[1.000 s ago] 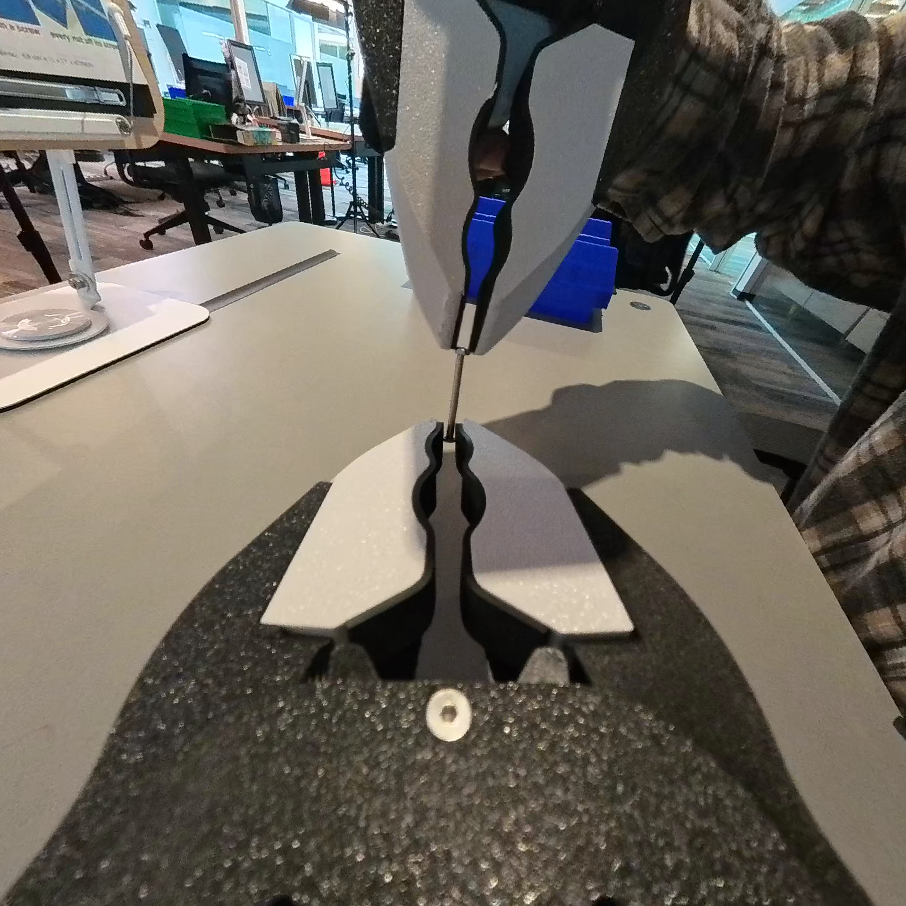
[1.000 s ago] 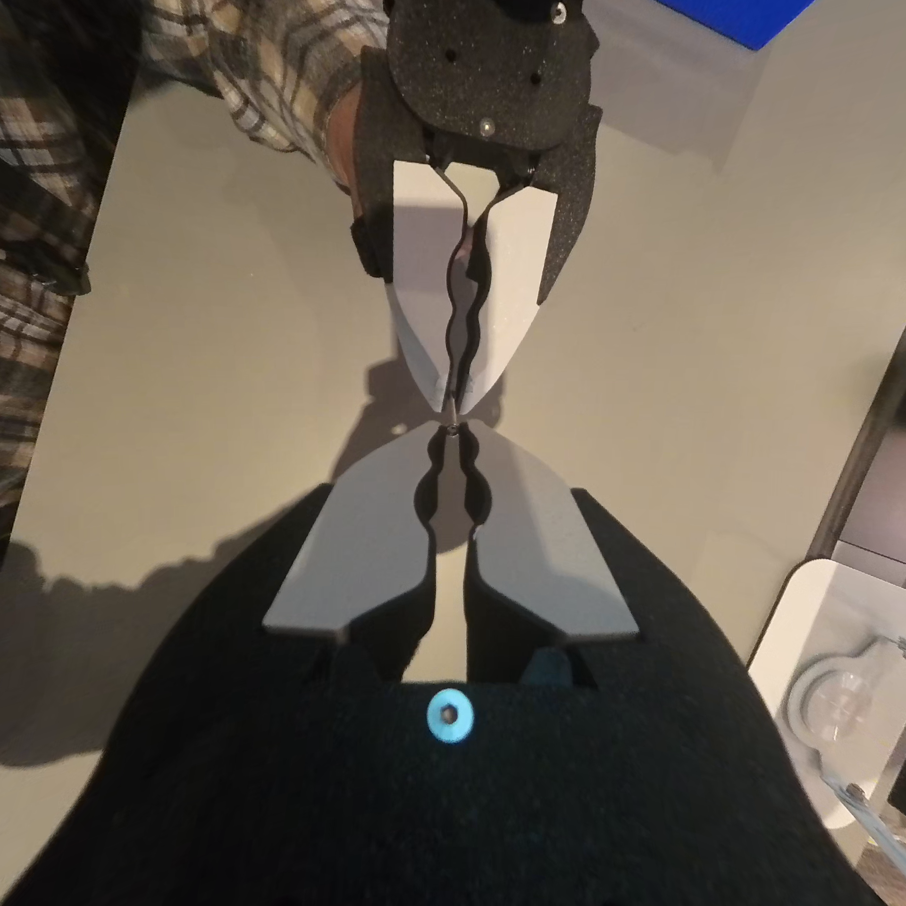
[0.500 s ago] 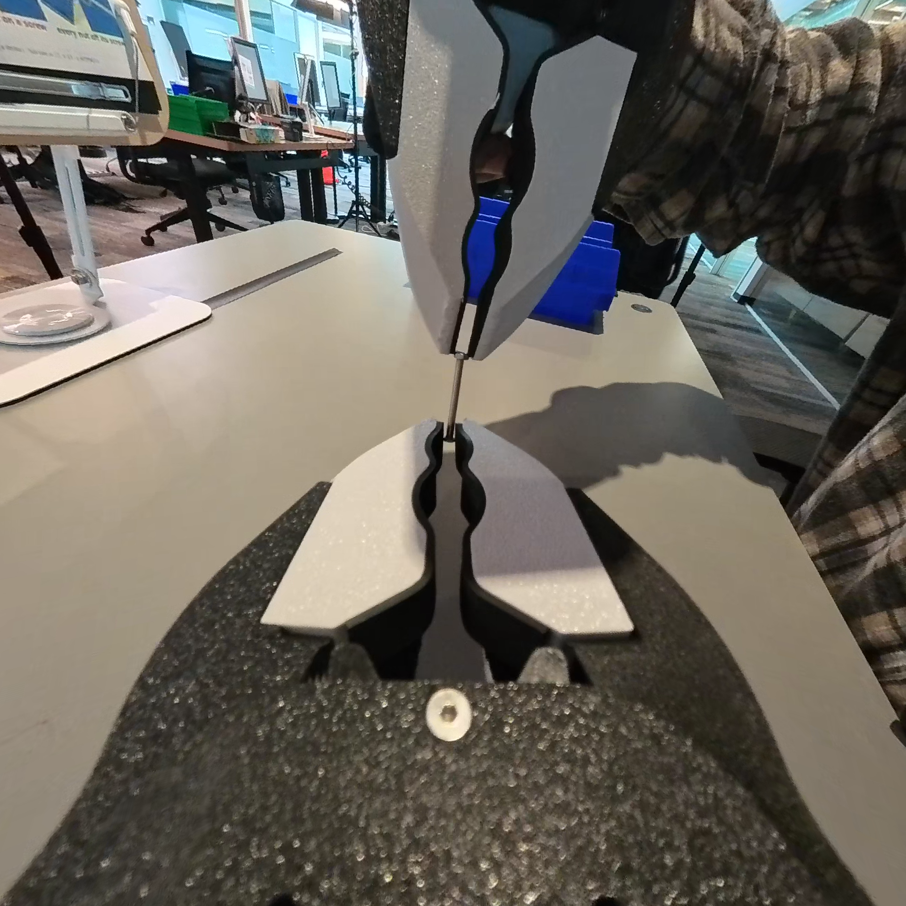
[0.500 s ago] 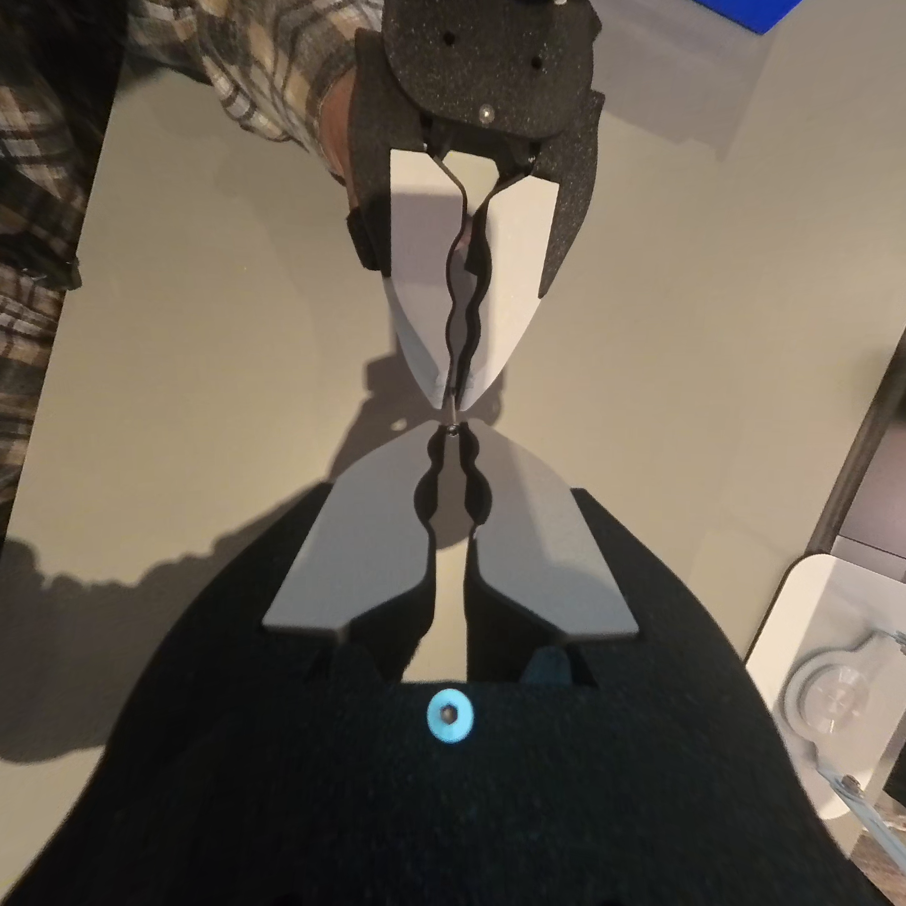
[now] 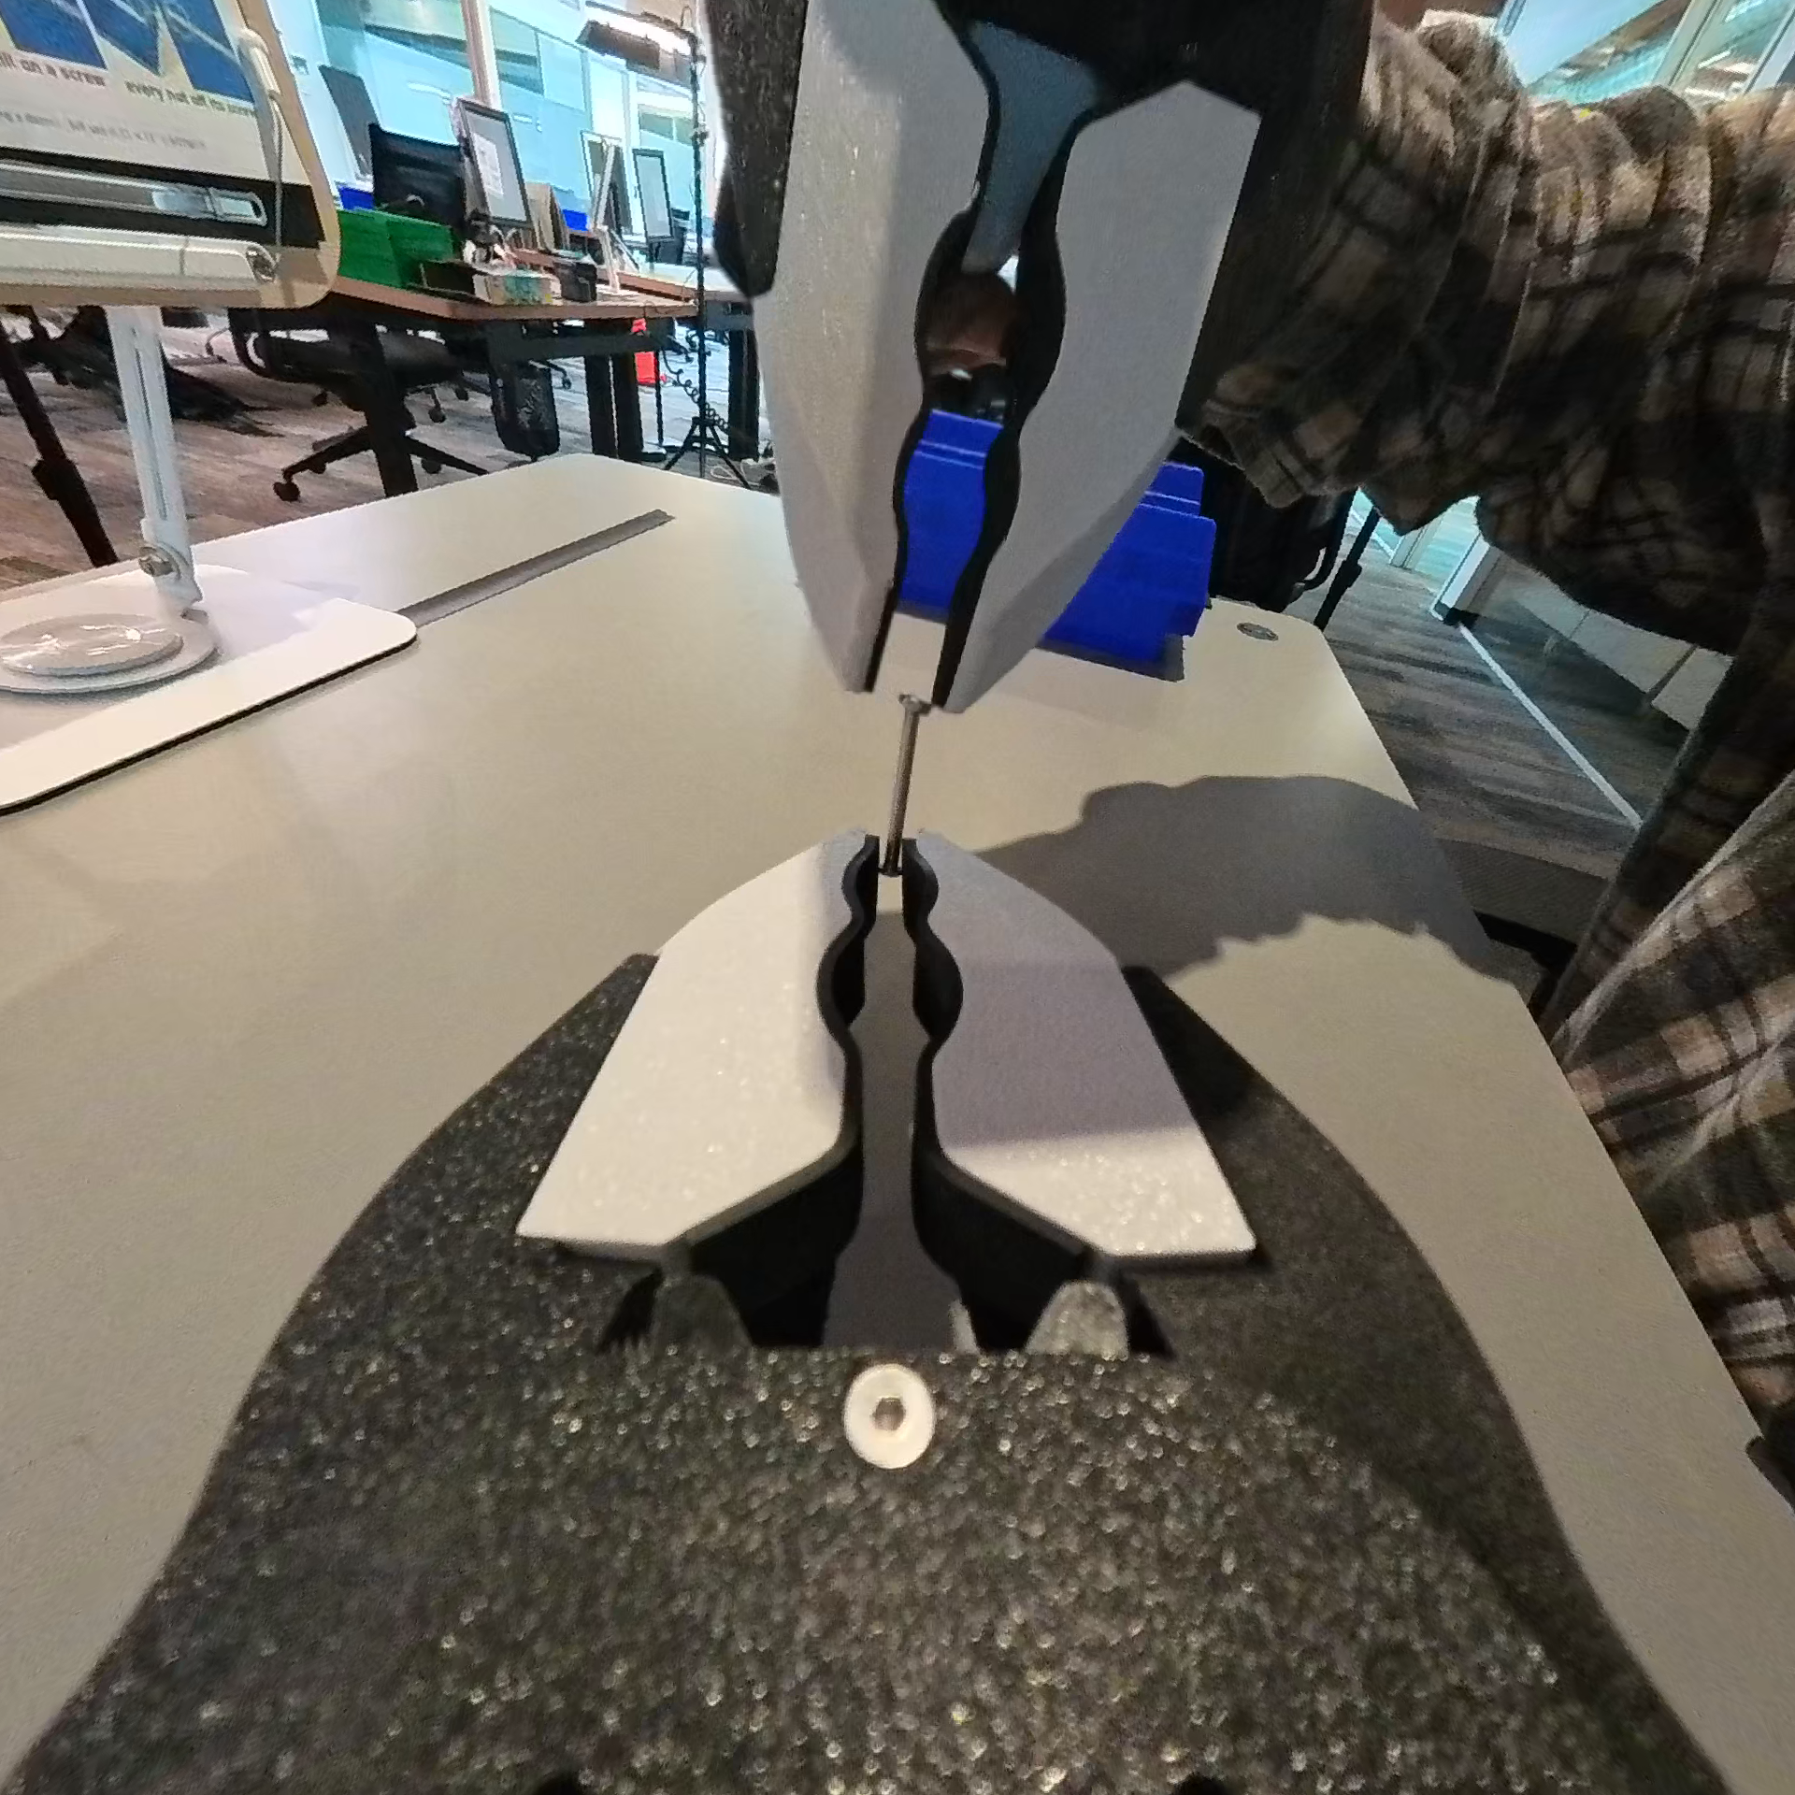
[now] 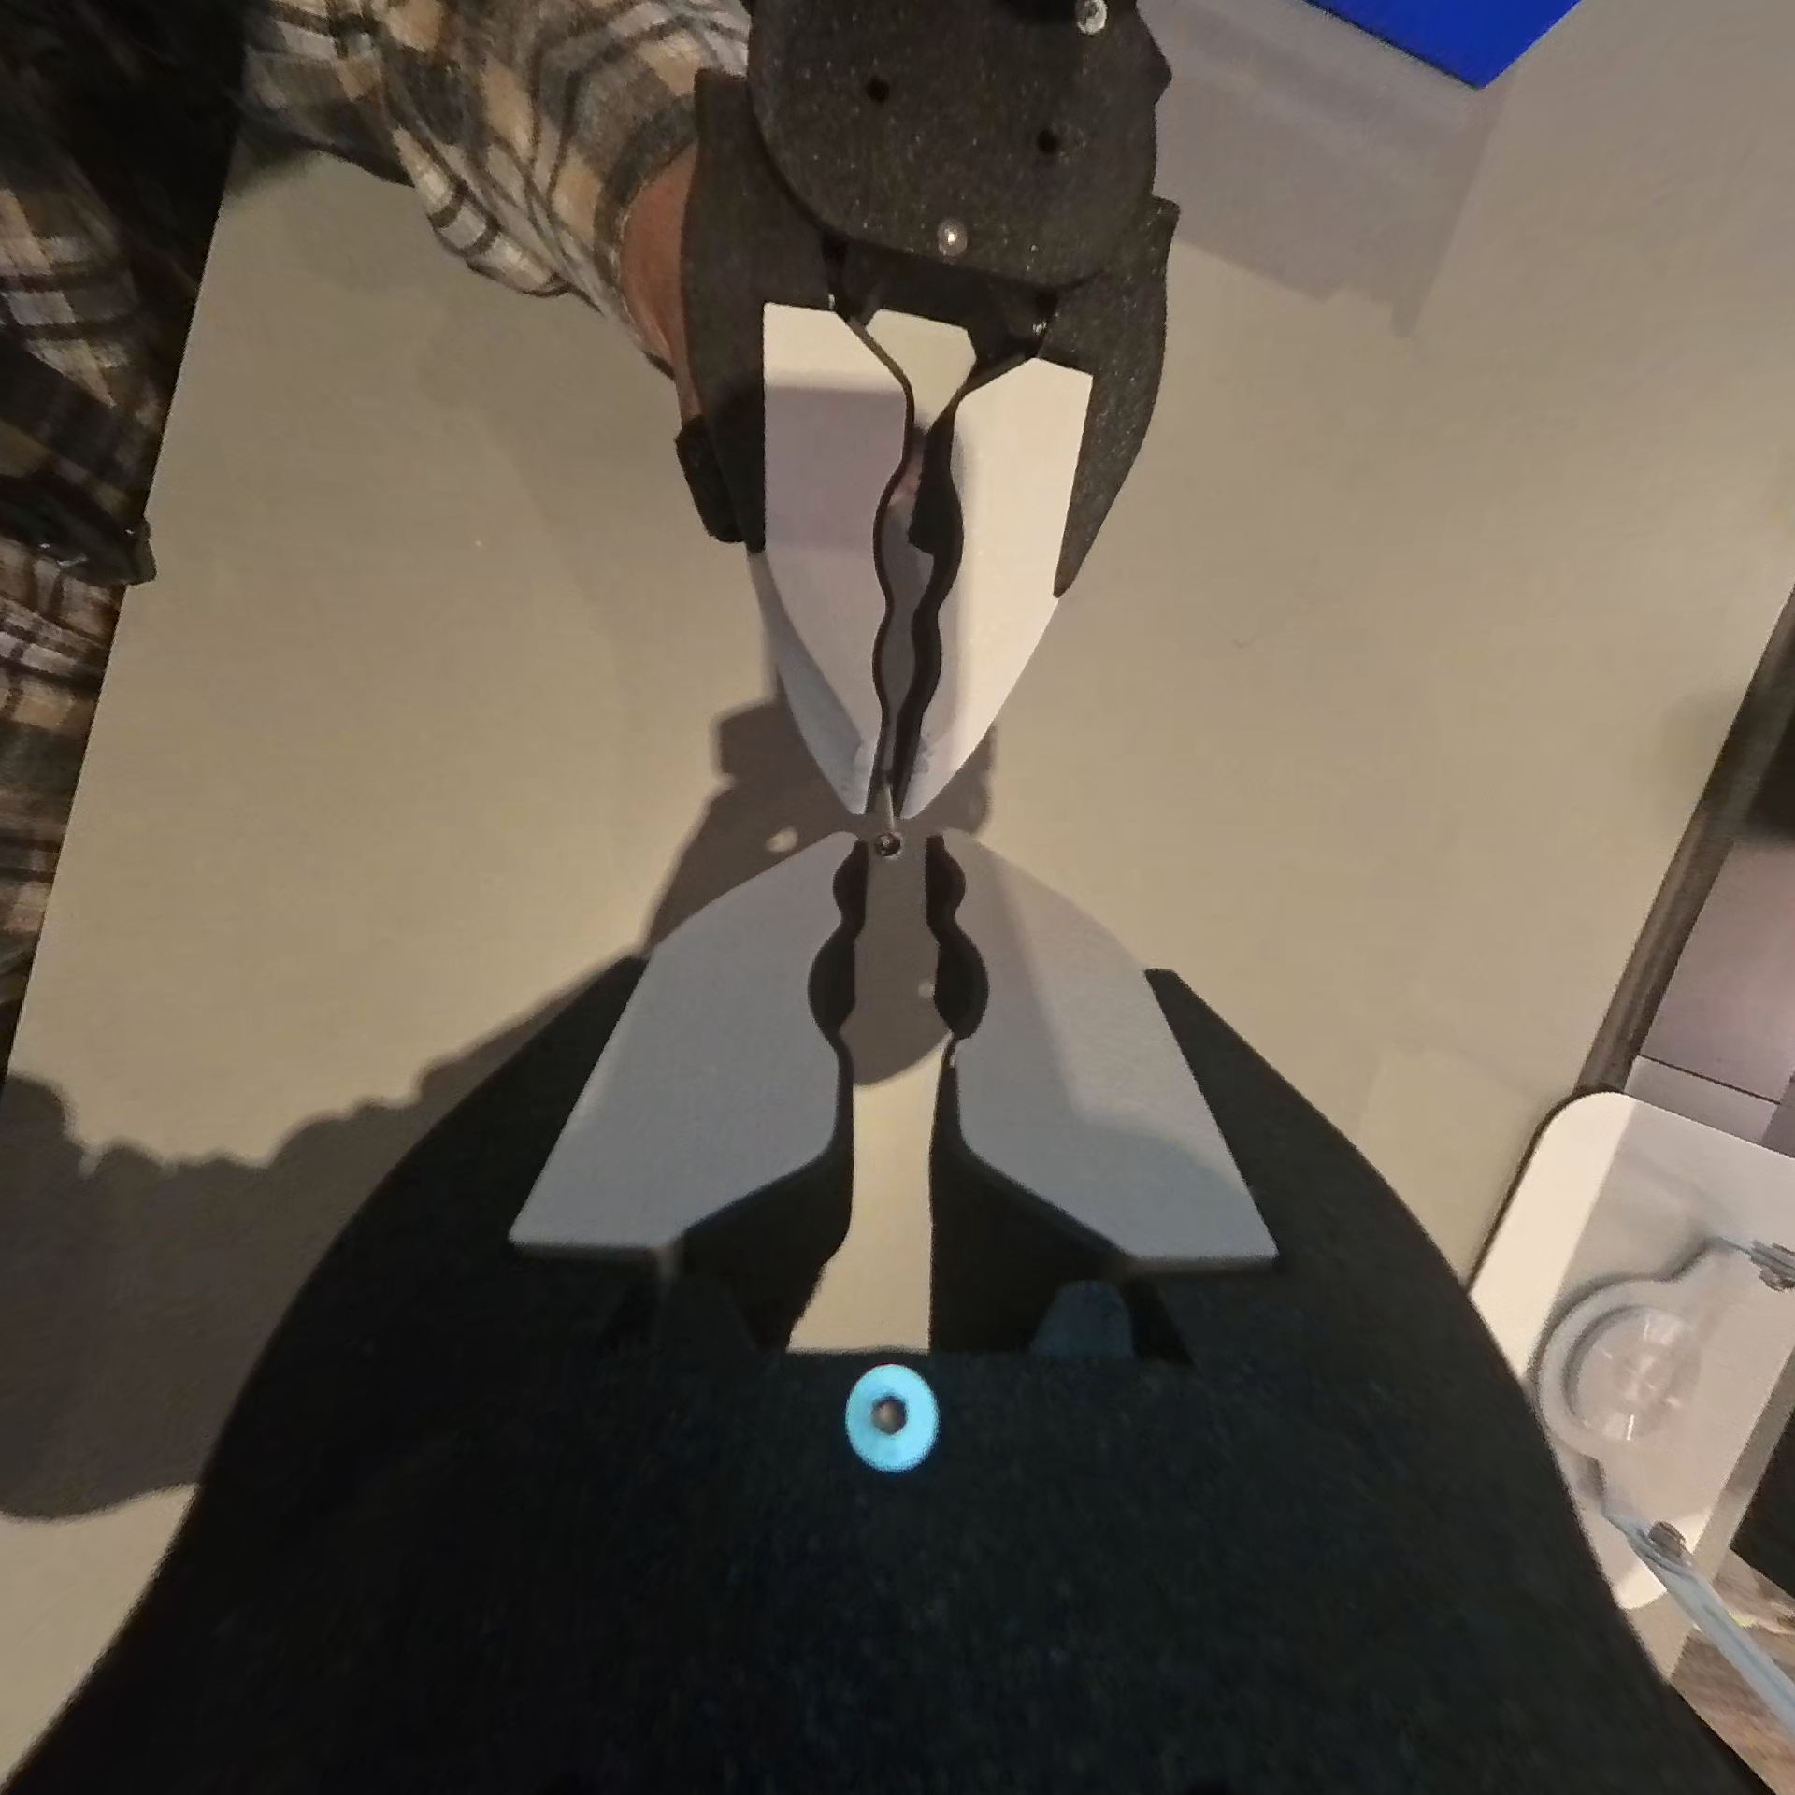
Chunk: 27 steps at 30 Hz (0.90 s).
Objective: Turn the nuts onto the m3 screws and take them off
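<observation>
A thin metal M3 screw stands nearly upright above the grey table. My left gripper is shut on its lower end. The screw's top end carries a small wider piece; I cannot tell whether it is a nut or the head. My right gripper hangs down from above with its fingers parted a little around that piece. In the right wrist view the same piece shows end-on in the narrow gap of my right gripper, and the left gripper is shut beyond it.
A blue bin stands at the table's far side behind the right gripper. A white stand base sits at the far left, and also shows in the right wrist view. A person's plaid sleeve fills the right side. The tips of both grippers are at nearly the same place.
My right gripper's fingers were shut on the screw's top end and have now parted slightly. The left gripper and the screw have hardly moved.
</observation>
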Motion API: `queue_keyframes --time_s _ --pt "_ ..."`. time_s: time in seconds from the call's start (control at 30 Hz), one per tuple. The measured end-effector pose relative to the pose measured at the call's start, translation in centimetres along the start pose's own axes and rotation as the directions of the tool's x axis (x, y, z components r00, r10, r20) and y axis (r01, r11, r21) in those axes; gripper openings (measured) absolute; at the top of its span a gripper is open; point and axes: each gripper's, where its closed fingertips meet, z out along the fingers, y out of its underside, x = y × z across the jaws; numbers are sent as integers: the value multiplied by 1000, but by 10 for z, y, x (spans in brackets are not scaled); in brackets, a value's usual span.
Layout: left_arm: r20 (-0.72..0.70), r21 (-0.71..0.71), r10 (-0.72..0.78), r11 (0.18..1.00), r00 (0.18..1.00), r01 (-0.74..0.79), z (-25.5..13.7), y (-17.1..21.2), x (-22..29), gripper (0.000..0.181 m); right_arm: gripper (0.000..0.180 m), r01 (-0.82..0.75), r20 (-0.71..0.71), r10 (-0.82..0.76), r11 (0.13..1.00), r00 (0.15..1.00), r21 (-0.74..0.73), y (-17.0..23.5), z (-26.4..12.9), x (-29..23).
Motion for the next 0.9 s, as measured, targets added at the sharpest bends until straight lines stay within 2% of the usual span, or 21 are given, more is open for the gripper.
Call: queue_keyframes --time_s 0.2,0.5,0.9 --pt "4 5 -4 1000 1000 4 -1 0 -1 4 14 17 -50 -15 999 999 31 -4 -11 4" --pt "1 6 -8 1000 1000 8 -1 -1 -1 4 16 56 -45 -57 998 997 -14 -3 -1 -1" --pt "-3 14 -8 1000 1000 8 -1 -3 0 3 6 77 -34 -78 997 996 -27 -3 1 -1"
